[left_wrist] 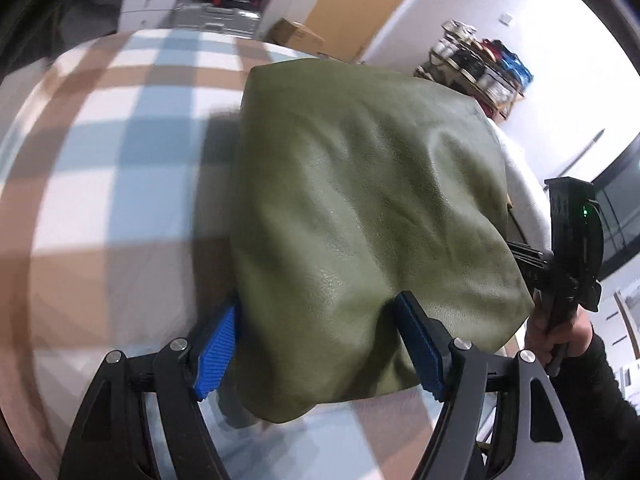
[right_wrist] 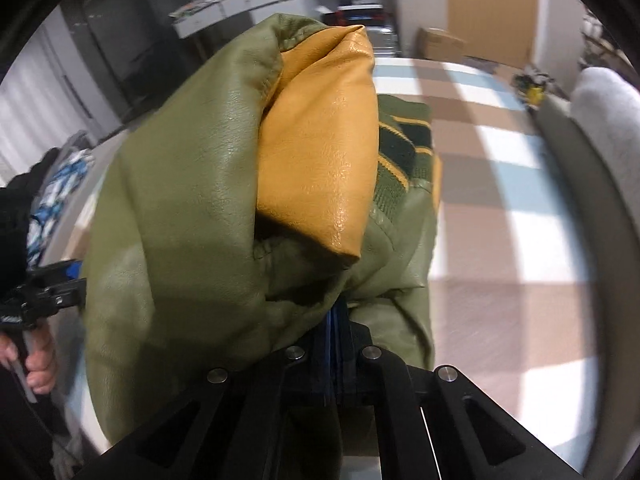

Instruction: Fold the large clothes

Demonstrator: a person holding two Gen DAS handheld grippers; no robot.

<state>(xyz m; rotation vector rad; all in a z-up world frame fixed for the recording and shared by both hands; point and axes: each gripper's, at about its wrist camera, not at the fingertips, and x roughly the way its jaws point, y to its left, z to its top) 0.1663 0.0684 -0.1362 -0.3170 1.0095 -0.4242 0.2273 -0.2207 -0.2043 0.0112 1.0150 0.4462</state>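
Note:
An olive green leather jacket (left_wrist: pixel 360 200) with a mustard yellow panel (right_wrist: pixel 320 152) and a striped knit band (right_wrist: pixel 400 148) hangs bunched above the table. My left gripper (left_wrist: pixel 318 306) has its blue pads (left_wrist: pixel 218 348) set wide apart on either side of a thick fold of the jacket, pressing into it. My right gripper (right_wrist: pixel 336 316) is shut on a pinch of green fabric at the bundle's lower edge. The left wrist view shows the right gripper's black handle (left_wrist: pixel 568 248) in a hand at the jacket's far right.
The table carries a checked cloth (left_wrist: pixel 100 160) of brown, blue and white squares, also seen at the right of the right wrist view (right_wrist: pixel 520 240). A pile of clothes (right_wrist: pixel 52 192) lies at its left. Cardboard boxes (left_wrist: pixel 296 36), white cabinets and a cluttered shelf (left_wrist: pixel 480 64) stand beyond.

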